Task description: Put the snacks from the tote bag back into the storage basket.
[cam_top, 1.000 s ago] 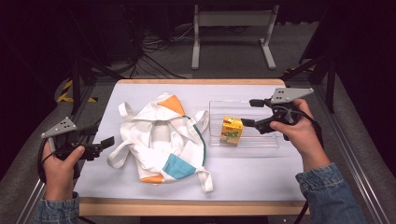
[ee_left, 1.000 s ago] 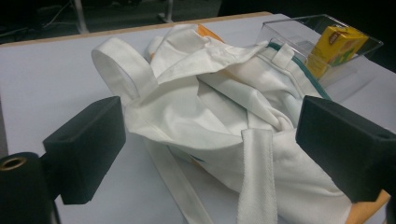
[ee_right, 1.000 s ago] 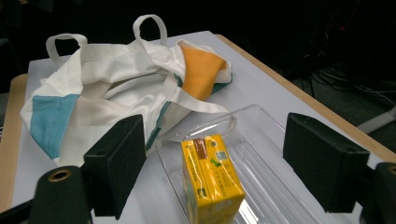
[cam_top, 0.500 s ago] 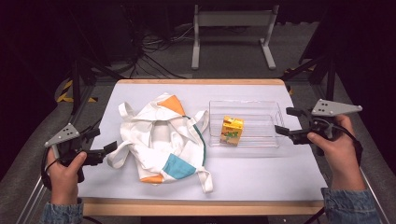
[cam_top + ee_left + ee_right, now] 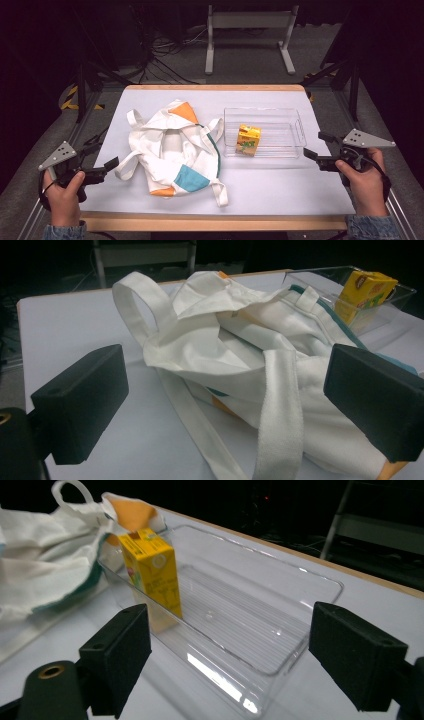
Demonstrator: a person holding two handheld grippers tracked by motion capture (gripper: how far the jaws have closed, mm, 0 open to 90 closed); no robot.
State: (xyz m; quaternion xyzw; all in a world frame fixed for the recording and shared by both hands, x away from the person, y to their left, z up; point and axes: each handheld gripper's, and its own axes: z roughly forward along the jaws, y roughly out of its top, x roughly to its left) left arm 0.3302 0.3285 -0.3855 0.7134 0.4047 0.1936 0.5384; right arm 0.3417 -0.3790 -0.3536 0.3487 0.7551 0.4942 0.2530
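A white cloth bag (image 5: 170,150) with orange and teal patches lies crumpled on the table's left half. A yellow juice carton (image 5: 248,140) stands upright at the left end of a clear plastic tray (image 5: 295,120). My left gripper (image 5: 102,155) is open at the table's left edge, its jaws facing the bag (image 5: 225,340) and its straps with nothing between them. My right gripper (image 5: 316,145) hovers just right of the tray, apart from it. Its jaws have just been opening and stand wide with nothing between them, looking at the carton (image 5: 152,575) inside the tray (image 5: 300,645).
The white table (image 5: 280,185) has a wooden rim at front and back. A metal stand (image 5: 250,30) and cables lie on the dark floor behind. There is bare table in front of the tray and bag.
My right gripper has drawn back from over the tray to the table's right edge, leaving the carton standing in the tray. The left gripper sank slightly toward the near left corner.
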